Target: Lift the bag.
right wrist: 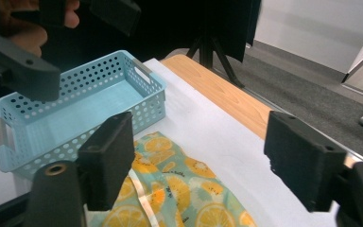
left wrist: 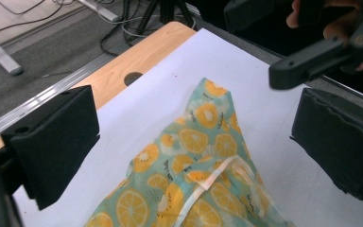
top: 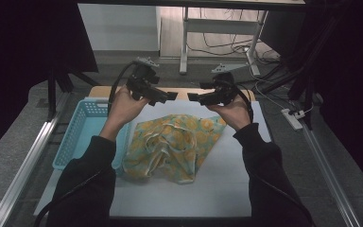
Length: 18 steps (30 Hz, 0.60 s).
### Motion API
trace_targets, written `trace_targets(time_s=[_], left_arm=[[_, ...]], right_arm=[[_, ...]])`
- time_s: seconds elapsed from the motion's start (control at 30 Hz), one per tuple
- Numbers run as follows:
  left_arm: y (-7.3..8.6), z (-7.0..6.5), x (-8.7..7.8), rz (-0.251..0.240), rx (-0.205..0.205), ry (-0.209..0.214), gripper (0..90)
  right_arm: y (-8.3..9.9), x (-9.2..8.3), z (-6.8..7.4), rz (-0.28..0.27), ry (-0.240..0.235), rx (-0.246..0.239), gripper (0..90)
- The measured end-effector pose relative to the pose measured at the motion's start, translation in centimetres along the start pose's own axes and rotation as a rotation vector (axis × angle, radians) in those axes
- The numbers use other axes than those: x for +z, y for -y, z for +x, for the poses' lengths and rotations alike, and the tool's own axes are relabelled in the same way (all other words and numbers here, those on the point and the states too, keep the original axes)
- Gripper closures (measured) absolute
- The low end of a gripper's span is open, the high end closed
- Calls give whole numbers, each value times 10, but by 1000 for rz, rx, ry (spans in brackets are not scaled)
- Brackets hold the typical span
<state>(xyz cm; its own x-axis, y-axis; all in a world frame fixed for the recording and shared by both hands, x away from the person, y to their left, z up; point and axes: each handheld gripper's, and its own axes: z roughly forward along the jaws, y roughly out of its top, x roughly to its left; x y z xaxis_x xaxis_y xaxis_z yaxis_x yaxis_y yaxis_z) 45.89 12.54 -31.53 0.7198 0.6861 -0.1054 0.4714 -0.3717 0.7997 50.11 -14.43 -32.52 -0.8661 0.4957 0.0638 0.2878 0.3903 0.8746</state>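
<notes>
Cloth (top: 175,146) lies crumpled on table (top: 227,189) beneath open, empty left tool (top: 170,96) and right tool (top: 192,98).

This looks like a lab or recording room set up for filming handwork, not a home. The bench (top: 170,198) is a wooden top covered by a white sheet and framed by aluminium rails (top: 26,163). Black curtains (top: 23,42) hang at both sides and shut the spot off from the room. The floor (top: 9,142) is grey office carpet. Loose cables (top: 227,47) lie across it, and a white power strip (top: 292,118) rests near the bench. Behind stands a height-adjustable desk frame (top: 185,42) with white metal legs, by a plain pale wall (top: 118,26).
</notes>
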Motion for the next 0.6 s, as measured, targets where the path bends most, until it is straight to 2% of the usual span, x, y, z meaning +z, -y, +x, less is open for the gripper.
trace_targets(time_s=[0.17, 0.37, 0.47, 0.53, 0.6], left_arm=[[17, 0, 1, 15, 8, -13, 0], [36, 0, -2, 17, -4, -15, 0], [46, 1, -5, 6, -10, -11, 0], [52, 1, -7, -7, -16, 12, 0], [59, 1, -8, -11, -18, 17, 0]], right_arm=[[11, 0, 2, 15, 29, -5, 180], [23, -1, 5, 11, 27, 3, 115], [28, -3, 8, 12, 29, 6, 85], [32, -4, 9, 13, 31, 3, 76], [36, -5, 11, 14, 32, 0, 73]])
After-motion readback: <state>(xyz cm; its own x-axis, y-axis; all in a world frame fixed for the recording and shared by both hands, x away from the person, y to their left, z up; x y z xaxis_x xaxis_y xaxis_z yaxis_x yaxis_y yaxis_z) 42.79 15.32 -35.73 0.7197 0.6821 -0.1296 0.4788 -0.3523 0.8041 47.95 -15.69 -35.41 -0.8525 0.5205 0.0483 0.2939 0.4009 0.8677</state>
